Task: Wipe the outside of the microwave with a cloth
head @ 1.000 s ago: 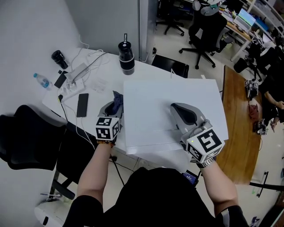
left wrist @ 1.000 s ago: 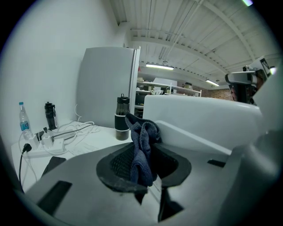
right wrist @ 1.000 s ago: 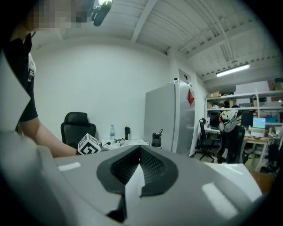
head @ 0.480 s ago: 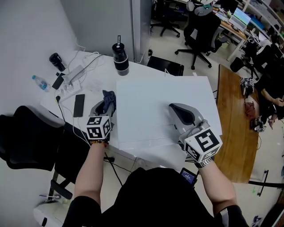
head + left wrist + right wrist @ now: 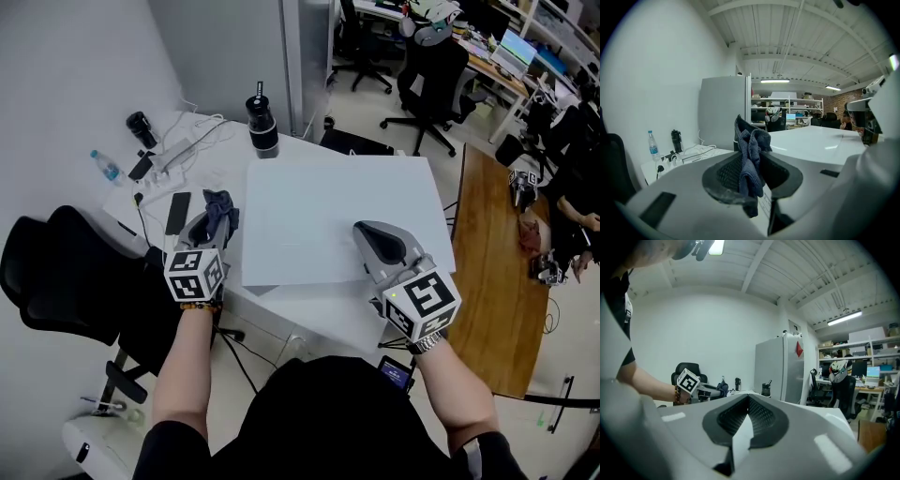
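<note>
The left claw (image 5: pixel 210 227) is clenched on a bunched dark blue cloth (image 5: pixel 221 207), held just beside the left side of the white microwave (image 5: pixel 319 202) and above the worktop (image 5: pixel 211 155) — whether the cloth touches the casing I cannot tell. The right claw (image 5: pixel 377 241) sits low over the microwave's top near its front right corner — jaws pressed together, nothing between them.

A white table (image 5: pixel 230 161) carries the microwave (image 5: pixel 328 216) — a black flask (image 5: pixel 262 124) stands just behind it, with a power strip (image 5: pixel 172 153), cables (image 5: pixel 202 123), a phone (image 5: pixel 176 212) and a water bottle (image 5: pixel 105 166) at the left.
</note>
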`<state>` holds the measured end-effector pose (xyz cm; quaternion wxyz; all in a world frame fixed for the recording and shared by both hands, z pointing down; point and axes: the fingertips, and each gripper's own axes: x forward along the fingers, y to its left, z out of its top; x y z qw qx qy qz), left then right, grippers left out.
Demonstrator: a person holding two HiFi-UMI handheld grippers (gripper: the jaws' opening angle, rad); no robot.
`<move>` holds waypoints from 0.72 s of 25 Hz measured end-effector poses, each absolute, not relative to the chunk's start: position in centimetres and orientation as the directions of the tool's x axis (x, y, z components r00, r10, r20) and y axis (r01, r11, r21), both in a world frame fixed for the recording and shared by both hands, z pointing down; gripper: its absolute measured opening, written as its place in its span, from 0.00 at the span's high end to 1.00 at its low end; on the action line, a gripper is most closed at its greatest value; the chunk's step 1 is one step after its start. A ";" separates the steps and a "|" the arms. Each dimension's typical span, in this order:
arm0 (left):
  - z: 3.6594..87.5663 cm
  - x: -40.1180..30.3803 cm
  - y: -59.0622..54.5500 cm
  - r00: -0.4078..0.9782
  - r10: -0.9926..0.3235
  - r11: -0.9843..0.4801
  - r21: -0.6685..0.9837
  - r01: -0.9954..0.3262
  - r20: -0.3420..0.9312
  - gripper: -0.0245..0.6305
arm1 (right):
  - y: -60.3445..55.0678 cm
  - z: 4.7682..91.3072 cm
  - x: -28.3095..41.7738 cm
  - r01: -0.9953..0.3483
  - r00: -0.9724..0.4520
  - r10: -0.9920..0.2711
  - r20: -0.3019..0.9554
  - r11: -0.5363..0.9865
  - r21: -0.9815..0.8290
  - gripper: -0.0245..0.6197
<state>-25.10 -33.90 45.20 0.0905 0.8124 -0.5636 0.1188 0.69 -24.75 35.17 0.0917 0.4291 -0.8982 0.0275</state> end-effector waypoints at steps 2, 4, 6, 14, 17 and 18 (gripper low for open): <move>43.9 -24.8 -32.3 0.321 -0.905 -0.337 -0.012 -0.941 0.279 0.80 | -23.6 35.0 1.2 -0.770 -0.623 -0.760 0.185 0.638 0.029 0.96; 42.6 -24.4 -30.7 0.307 -0.915 -0.327 -0.034 -0.945 0.261 0.80 | -22.5 34.9 1.8 -0.764 -0.631 -0.755 0.181 0.645 0.029 0.96; 41.2 -23.8 -29.0 0.295 -0.925 -0.315 -0.051 -0.948 0.239 0.80 | -21.4 34.8 2.7 -0.761 -0.635 -0.752 0.177 0.648 0.027 0.96; 35.4 -19.0 -22.1 0.303 -0.941 -0.319 -0.097 -0.943 0.154 0.80 | -16.7 33.7 5.9 -0.751 -0.648 -0.745 0.160 0.660 0.032 0.96; 34.0 -15.8 -19.2 0.342 -0.931 -0.354 -0.089 -0.931 0.132 0.80 | -14.7 33.2 7.1 -0.748 -0.652 -0.743 0.151 0.663 0.035 0.96; 33.7 -14.6 -18.2 0.357 -0.925 -0.368 -0.079 -0.926 0.127 0.80 | -14.0 33.1 7.4 -0.746 -0.654 -0.742 0.148 0.665 0.036 0.96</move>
